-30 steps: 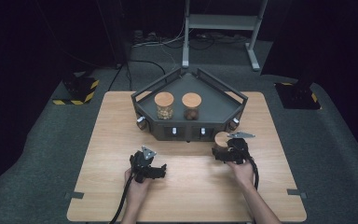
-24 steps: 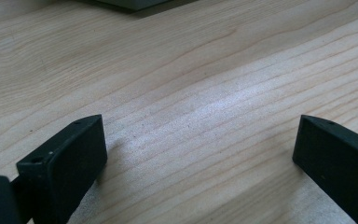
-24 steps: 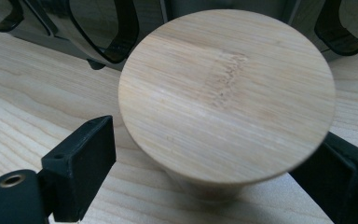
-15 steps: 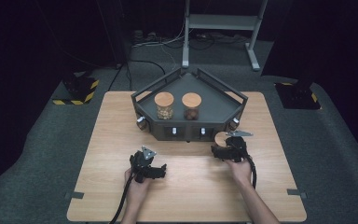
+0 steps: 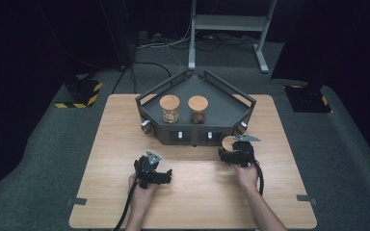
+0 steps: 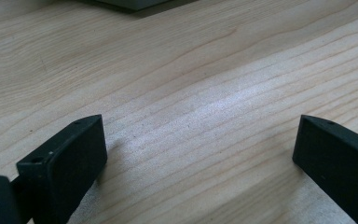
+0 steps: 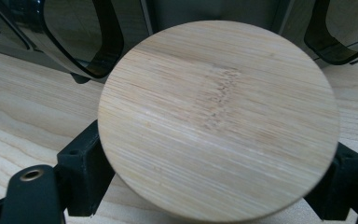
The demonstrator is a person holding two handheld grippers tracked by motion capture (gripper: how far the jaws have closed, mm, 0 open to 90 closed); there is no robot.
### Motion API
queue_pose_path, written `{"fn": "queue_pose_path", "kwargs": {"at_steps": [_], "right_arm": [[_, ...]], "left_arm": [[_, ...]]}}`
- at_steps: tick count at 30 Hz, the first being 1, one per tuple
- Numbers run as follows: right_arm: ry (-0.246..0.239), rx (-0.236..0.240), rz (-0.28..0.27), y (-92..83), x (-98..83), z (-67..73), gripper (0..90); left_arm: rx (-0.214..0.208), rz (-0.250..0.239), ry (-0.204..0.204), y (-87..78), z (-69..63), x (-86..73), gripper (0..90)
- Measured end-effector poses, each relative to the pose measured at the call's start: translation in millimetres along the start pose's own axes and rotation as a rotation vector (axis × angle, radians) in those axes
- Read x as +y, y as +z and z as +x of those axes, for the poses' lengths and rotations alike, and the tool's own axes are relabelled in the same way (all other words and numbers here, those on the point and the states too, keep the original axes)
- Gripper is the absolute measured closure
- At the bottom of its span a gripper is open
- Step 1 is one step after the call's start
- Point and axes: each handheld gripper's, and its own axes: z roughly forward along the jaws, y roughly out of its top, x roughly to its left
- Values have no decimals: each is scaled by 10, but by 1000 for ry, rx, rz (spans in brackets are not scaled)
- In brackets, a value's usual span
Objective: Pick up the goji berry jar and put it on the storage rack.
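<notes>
A jar topped by a round wooden lid [image 7: 219, 116] sits between the jaws of my right gripper [image 7: 216, 156], which press against its sides below the lid. In the high view this lid [image 5: 228, 143] is just in front of the right front corner of the dark five-sided tray [image 5: 221, 98], with the right gripper [image 5: 230, 150] behind it. Two more wooden-lidded jars stand in the tray: a light-filled one [image 5: 169, 109] and a dark-filled one [image 5: 198, 109]. My left gripper [image 5: 161, 174] rests low over bare tabletop, and its jaws [image 6: 198, 126] stand wide open with nothing between them.
The wooden table [image 5: 101, 144] has bare surface to the left of and in front of the tray. Knobs [image 5: 146, 126] stick out of the tray's front wall. Cables trail from both grippers toward the near edge. Dark floor surrounds the table.
</notes>
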Motion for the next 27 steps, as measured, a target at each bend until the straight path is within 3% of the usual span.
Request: {"fn": "queue_pose_path", "kwargs": {"at_steps": [8, 27], "right_arm": [[7, -12, -9, 19, -17, -18, 218], [-28, -35, -23, 31, -41, 3, 242]], "left_arm": [[0, 0, 0, 0, 0, 0, 30], [-1, 2, 3, -1, 2, 0, 30]]}}
